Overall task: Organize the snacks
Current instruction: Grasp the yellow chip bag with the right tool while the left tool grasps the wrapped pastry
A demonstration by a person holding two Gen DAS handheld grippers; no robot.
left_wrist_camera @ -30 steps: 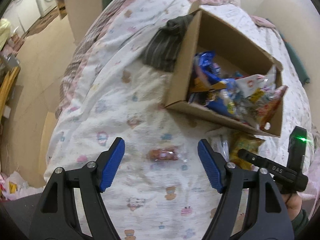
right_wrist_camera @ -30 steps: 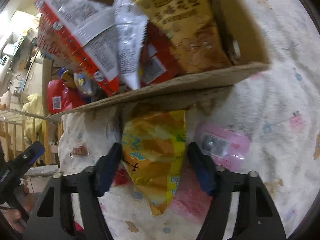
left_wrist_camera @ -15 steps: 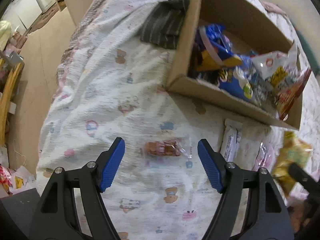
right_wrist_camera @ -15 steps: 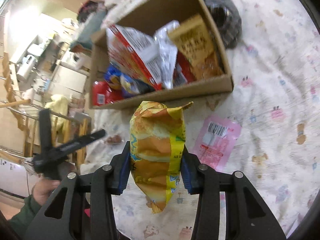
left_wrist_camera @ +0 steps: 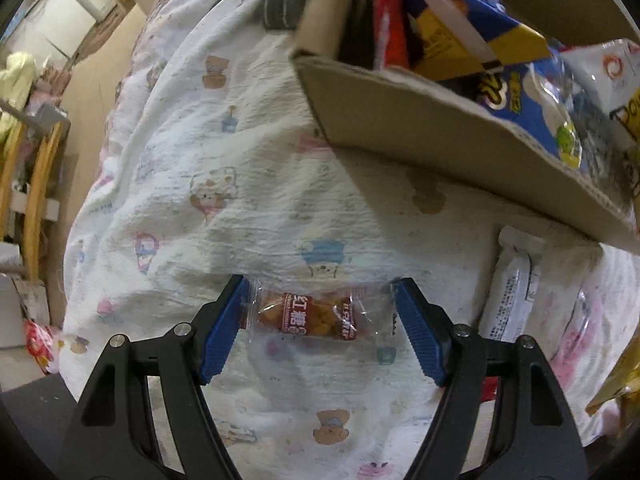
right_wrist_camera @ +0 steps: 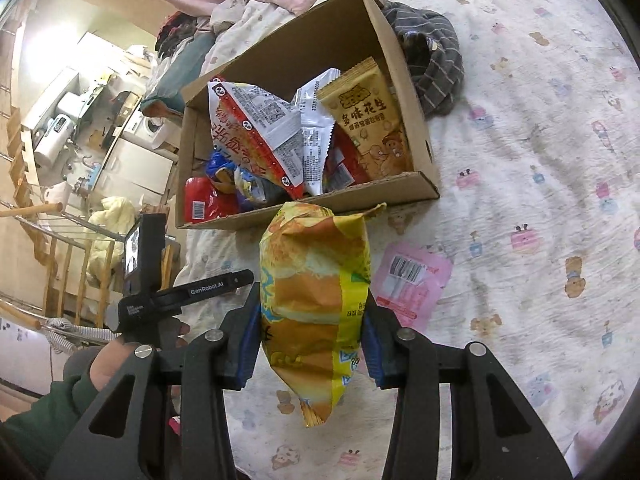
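Right gripper [right_wrist_camera: 310,344], jaws just closed, clamps crinkly yellow snack bag [right_wrist_camera: 316,300] mid-body, clear of bed, for brown cardboard box [right_wrist_camera: 400,80]; left gripper [left_wrist_camera: 320,320] open, straddling clear-wrapped brown candy [left_wrist_camera: 310,314], ready to pinch.

Snack packets [right_wrist_camera: 296,136] in box [right_wrist_camera: 360,196] on bedspread [right_wrist_camera: 540,160]
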